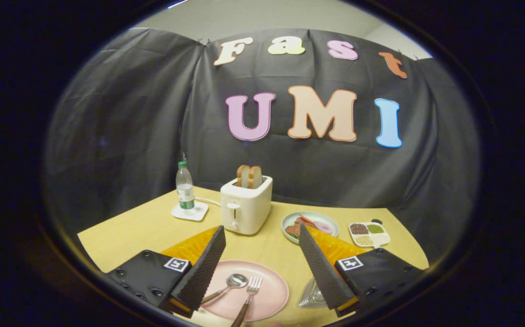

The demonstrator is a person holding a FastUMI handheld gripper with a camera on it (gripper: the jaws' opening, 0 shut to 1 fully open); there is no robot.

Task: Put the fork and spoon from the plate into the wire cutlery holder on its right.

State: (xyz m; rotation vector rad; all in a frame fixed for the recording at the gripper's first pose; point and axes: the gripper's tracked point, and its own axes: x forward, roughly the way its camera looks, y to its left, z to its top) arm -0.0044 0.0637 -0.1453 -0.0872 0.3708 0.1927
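Above plate (269, 295): gripper (262, 254) hovers, fingers spread wide, pinching nothing, likely set for first pick. Between fingers, spoon (230, 284) and fork (250, 293) lie side by side on plate, heads pointing away, handles toward gripper, so easy to straddle. Holder (312, 297) just right of plate, partly hidden behind right finger. Toaster (245, 204), bottle (184, 187), food dish (310, 218) beyond, well apart.

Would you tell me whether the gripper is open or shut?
Open: the gripper has its fingers spread wide above the plate, holding nothing.
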